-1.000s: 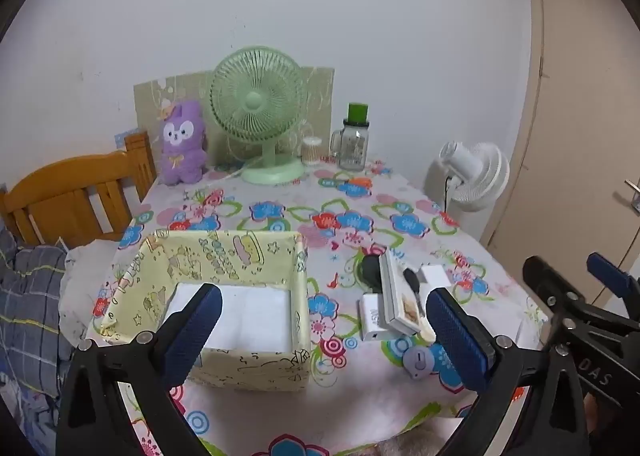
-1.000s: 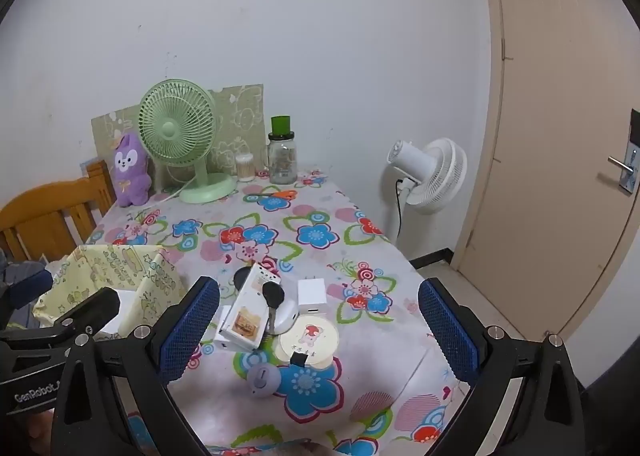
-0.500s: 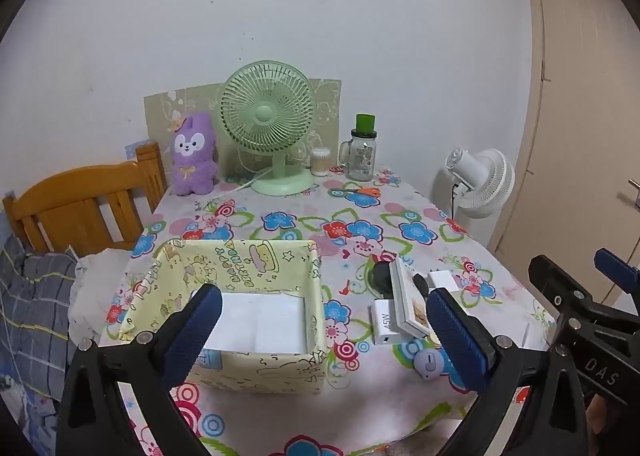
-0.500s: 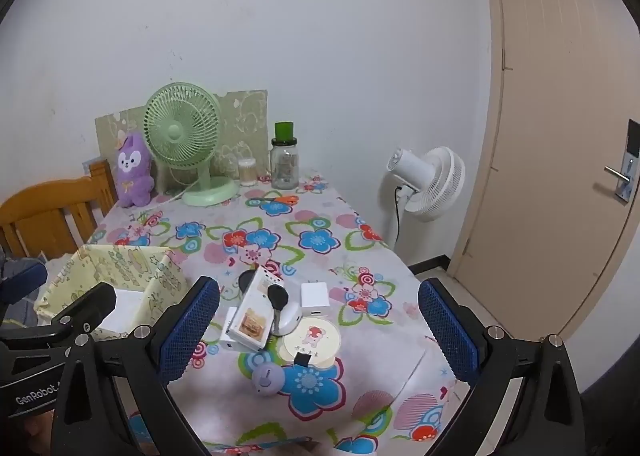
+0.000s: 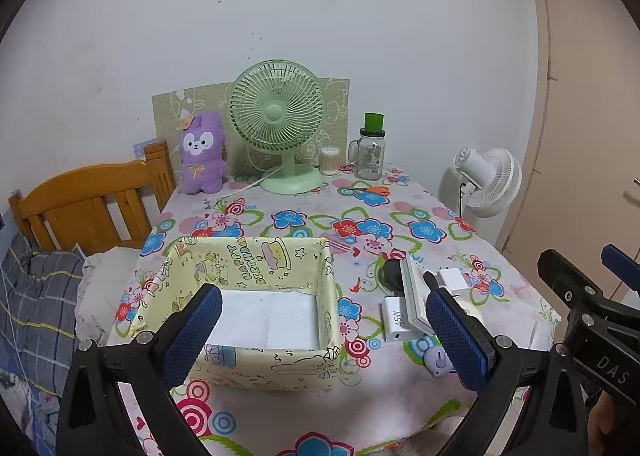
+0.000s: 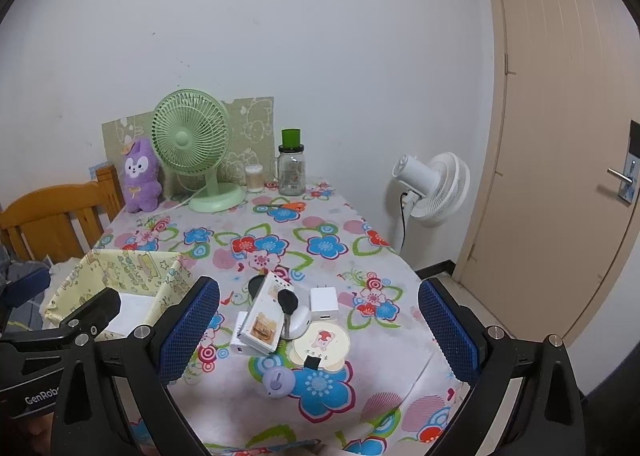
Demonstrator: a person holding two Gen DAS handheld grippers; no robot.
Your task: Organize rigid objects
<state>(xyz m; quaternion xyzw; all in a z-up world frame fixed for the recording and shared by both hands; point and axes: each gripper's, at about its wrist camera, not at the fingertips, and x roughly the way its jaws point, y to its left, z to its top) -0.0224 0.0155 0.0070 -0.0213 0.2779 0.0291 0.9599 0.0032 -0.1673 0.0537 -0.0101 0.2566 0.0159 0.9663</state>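
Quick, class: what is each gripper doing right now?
Left gripper: open, holding nothing.
Right gripper: open, holding nothing.

A home, most likely a bedroom. Ahead of the gripper stands a table (image 5: 400,396) under a flowered cloth, with a green fan (image 5: 277,115), a purple plush toy (image 5: 202,153) and a jar (image 5: 370,153) at its far edge against a plain white wall. To the left are a wooden bed frame (image 5: 88,199) and plaid bedding (image 5: 32,296). To the right stand a white fan (image 6: 434,187) and a beige door (image 6: 560,135) with a lever handle.
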